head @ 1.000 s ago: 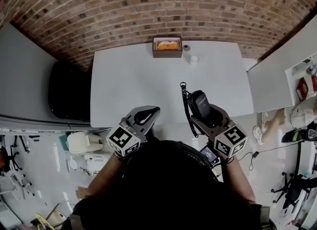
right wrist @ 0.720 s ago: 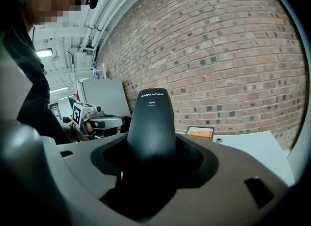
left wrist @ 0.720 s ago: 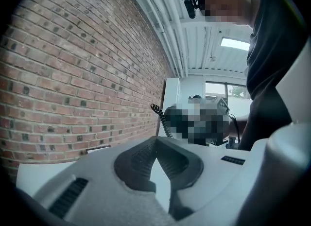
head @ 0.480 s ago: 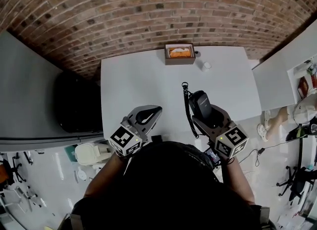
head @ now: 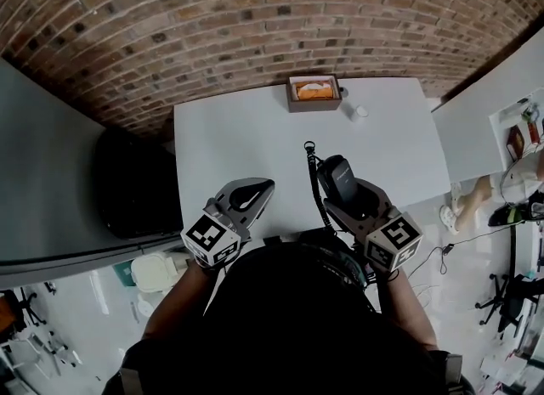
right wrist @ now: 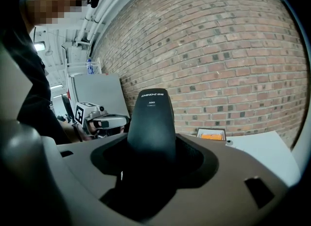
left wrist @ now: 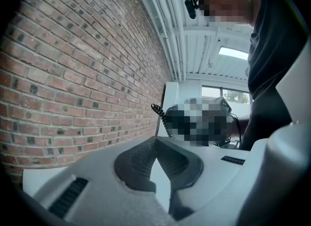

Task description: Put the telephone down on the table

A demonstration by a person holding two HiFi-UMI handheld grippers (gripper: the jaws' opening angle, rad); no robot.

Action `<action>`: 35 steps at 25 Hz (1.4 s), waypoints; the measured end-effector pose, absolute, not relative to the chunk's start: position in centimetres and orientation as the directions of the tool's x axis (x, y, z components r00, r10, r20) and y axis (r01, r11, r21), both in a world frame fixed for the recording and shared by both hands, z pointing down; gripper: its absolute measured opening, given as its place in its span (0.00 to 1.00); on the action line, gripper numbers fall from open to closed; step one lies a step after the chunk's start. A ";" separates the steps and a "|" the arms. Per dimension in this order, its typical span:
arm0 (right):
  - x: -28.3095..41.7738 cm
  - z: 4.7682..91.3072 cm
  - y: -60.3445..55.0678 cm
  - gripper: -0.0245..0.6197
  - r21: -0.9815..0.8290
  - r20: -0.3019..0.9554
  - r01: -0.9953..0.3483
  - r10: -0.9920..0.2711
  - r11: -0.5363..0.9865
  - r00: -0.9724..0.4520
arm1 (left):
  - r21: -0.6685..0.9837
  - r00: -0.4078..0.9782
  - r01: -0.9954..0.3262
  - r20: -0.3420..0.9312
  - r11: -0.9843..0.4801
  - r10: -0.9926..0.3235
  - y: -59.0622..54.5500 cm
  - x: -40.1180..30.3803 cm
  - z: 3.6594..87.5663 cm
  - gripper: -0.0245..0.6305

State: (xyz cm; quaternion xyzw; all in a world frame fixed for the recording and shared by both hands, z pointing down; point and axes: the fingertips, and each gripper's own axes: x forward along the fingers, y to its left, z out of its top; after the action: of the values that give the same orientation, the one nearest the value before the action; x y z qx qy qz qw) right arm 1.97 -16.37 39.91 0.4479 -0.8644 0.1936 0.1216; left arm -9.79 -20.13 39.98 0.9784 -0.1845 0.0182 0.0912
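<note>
Right gripper (head: 337, 194): its brown jaws are clamped on the black plastic telephone handset (head: 337, 174), which fills the gap between them and sticks out past the tips towards the red brick wall (head: 255, 19).
Telephone handset: held over the near part of the white rectangular table (head: 246, 138), right of its middle. No view shows whether it touches the tabletop.
Black coiled cord (head: 314, 183): runs along the handset's left side, from beside its far end back towards the table's near edge.
Left gripper (head: 258, 191): its grey jaws are closed tip to tip with nothing between them; it is over the table's near edge, well apart from the handset.
Marker cubes: one at the back of each gripper, close to the person's body.
Far edge of table: a small brown open box with orange contents (head: 314, 93), and a small white round object (head: 361, 111) just to its right.
Person: dark sleeves, both arms reaching forward.
</note>
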 end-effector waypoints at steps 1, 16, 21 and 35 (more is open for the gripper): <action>1.8 40.0 -16.6 0.46 -0.221 0.385 -0.822 -0.727 0.525 -0.568 | 0.174 0.931 -0.364 0.070 -0.915 -0.357 -20.3 -9.9 40.1 0.05; 0.6 41.4 -21.2 0.46 -0.229 0.400 -0.766 -0.660 0.600 -0.636 | 0.200 0.907 -0.421 0.123 -0.885 -0.404 -22.6 -10.4 41.8 0.05; 1.1 43.0 -22.8 0.46 -0.198 0.454 -0.751 -0.620 0.630 -0.640 | 0.239 0.895 -0.446 0.140 -0.862 -0.424 -23.3 -9.5 41.4 0.05; 3.5 51.7 -26.9 0.46 -0.271 0.546 -0.729 -0.523 0.629 -0.655 | 0.293 0.881 -0.472 0.201 -0.832 -0.429 -25.9 -6.3 44.6 0.05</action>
State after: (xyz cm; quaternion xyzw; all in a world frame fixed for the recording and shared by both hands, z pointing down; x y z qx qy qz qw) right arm 3.47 -26.89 51.75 0.3568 -0.8769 0.2414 0.2131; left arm -6.34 -25.91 44.62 0.9549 -0.2359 0.0635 0.1690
